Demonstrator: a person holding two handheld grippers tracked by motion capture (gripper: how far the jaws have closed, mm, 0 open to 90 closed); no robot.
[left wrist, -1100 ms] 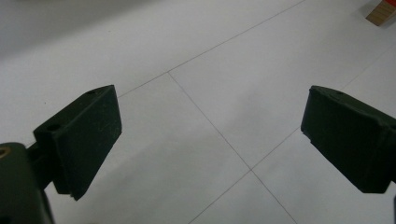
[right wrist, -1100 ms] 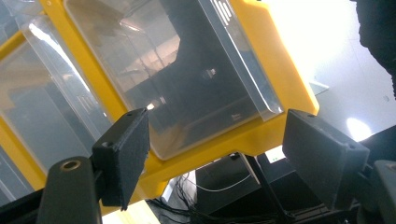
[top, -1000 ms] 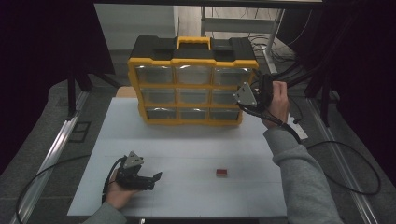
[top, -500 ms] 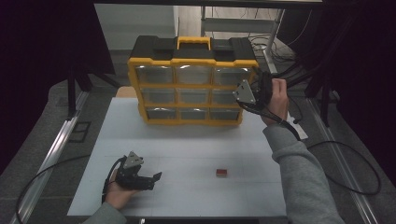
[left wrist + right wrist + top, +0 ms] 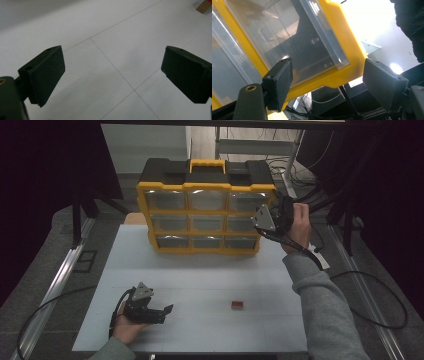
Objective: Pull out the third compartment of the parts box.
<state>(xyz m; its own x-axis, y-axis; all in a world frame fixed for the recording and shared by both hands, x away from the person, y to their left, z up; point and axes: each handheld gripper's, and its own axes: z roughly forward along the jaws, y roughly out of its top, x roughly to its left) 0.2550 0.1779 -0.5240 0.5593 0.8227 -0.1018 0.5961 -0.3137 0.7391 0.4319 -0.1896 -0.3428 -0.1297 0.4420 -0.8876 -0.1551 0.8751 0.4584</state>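
Right gripper view shows the right claw (image 5: 327,85), jaws spread and empty, straddling the upper right corner of the yellow organizer (image 5: 205,215), probably about to grip its frame, while the left claw (image 5: 160,312) rests open on the desk (image 5: 210,275).

**Off-task items**

Red block (image 5: 237,305) (image 5: 205,5): flat on the white table (image 5: 200,270), ahead of the left gripper (image 5: 167,312), well apart from it.
Metal rail (image 5: 55,285): on the floor, off the table edge behind that gripper.
Loose cables (image 5: 280,167): beyond the right gripper (image 5: 274,206).
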